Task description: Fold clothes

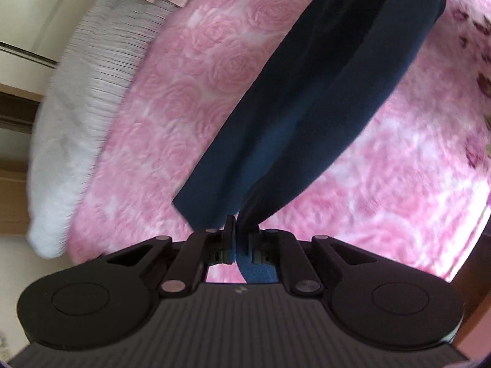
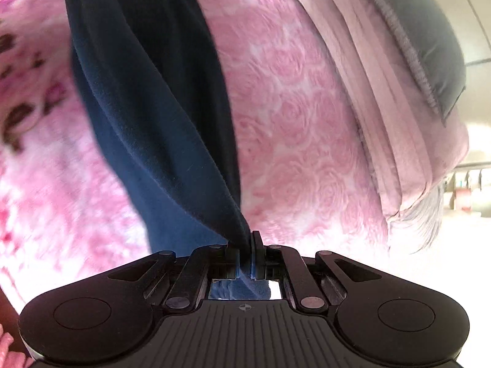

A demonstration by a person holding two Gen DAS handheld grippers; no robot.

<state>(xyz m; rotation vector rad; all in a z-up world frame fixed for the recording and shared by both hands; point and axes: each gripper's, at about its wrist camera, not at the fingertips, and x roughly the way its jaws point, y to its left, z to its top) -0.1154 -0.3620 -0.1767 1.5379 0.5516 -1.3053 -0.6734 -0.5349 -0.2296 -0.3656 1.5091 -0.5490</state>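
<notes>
Clamping a navy garment [image 1: 307, 107], the left gripper [image 1: 235, 239] has both jaws pinched tight on the fabric at lower centre; right gripper [image 2: 245, 245] likewise pinches the cloth. From each, it runs up-frame above a pink rose-pattern bed cover [image 1: 190, 98]. White blanket [image 1: 79, 116] at left, grey pillow [image 2: 429, 40] upper right.

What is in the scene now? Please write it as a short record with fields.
surface: pink rose-pattern blanket
garment: dark blue cloth, lifted off the blanket, hanging in folds
left gripper: shut on a part of the cloth
right gripper: shut on a part of the cloth
beside blanket: white fluffy cover, pale pink striped bedding, grey pillow
fold: not yet made
</notes>
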